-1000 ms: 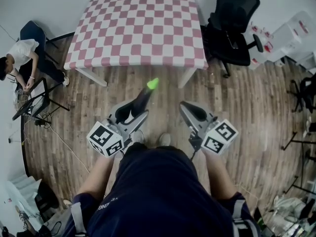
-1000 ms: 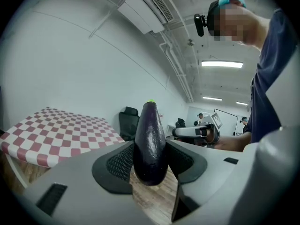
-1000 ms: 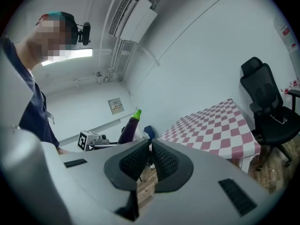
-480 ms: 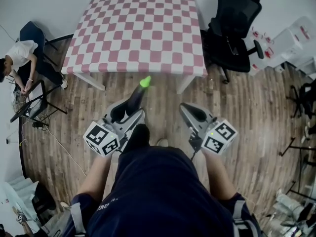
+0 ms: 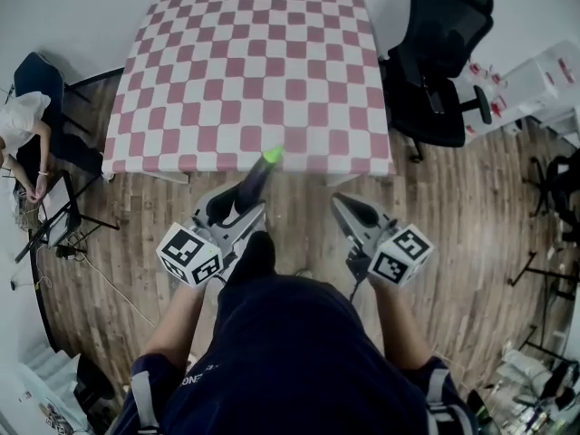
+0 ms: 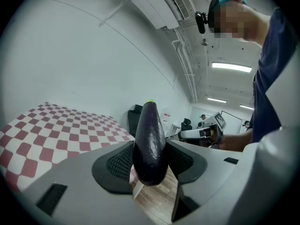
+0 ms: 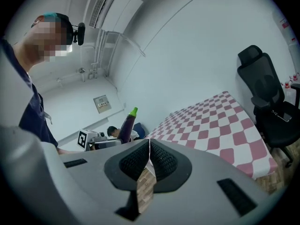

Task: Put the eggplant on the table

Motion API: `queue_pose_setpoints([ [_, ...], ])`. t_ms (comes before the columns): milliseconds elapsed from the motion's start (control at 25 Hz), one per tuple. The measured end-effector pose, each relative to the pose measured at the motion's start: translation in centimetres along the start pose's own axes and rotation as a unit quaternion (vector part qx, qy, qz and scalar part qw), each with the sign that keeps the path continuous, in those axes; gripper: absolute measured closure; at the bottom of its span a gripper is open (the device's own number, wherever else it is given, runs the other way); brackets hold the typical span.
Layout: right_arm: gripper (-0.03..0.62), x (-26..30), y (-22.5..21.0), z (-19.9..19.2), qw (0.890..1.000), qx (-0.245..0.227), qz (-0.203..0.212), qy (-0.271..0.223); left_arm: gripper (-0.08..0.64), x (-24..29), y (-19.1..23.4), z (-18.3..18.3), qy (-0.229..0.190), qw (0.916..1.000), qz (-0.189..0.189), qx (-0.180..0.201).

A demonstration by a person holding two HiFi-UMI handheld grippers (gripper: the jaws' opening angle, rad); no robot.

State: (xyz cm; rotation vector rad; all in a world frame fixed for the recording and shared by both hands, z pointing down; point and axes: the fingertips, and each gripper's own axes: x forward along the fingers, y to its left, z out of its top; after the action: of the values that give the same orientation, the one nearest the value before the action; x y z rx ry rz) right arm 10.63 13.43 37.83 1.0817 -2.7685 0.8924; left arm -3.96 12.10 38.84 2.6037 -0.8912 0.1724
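**A:** What do your left tongs have?

**B:** My left tongs (image 5: pixel 237 211) are clamped on the eggplant (image 6: pixel 149 144). The pads press on its thick dark end from both sides, so the jaws stand wide, as wide as the eggplant. The rest sticks out past the jaws, away from me, with the green cap (image 5: pixel 272 155) at the far tip.

**A:** Is it on the table?

**B:** No. It is up in the air, held only by my grip. In the head view the cap shows against the near edge of the table (image 5: pixel 245 71), which has a red-and-white checked cloth. The dark body shows over the wood floor (image 5: pixel 453 216). I can't tell whether the cap really hangs above the tabletop or just short of it.

**A:** And the right tongs?

**B:** My right tongs (image 7: pixel 148 159) are closed. The pads meet with only a thin slit between them, and there is nothing in it. They sit beside the left pair, apart from them, and both point toward the table.

**A:** What else is around?

**B:** A black chair (image 5: pixel 439 62) stands at the table's right side. A person (image 5: pixel 18 125) sits at the far left of the room.
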Motion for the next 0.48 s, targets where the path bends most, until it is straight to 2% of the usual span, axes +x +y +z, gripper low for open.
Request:
queue_pose_setpoints([
  [80,0.574,2.6,-1.3,-0.1,1.000,0.010,-0.009,0.005,0.328,0.8,2.9,-0.1,0.006,1.0000,-0.002,-0.001],
  [320,0.574,10.7,-5.0,3.0,0.998,0.032,-0.051,0.011,0.328,2.8,12.7,3.0,0.022,0.9996,-0.016,0.000],
  [480,0.574,14.4,-6.9,4.5,0.996,0.040,-0.081,0.010,0.328,4.2,17.6,4.4,0.029,0.9992,-0.029,-0.001],
])
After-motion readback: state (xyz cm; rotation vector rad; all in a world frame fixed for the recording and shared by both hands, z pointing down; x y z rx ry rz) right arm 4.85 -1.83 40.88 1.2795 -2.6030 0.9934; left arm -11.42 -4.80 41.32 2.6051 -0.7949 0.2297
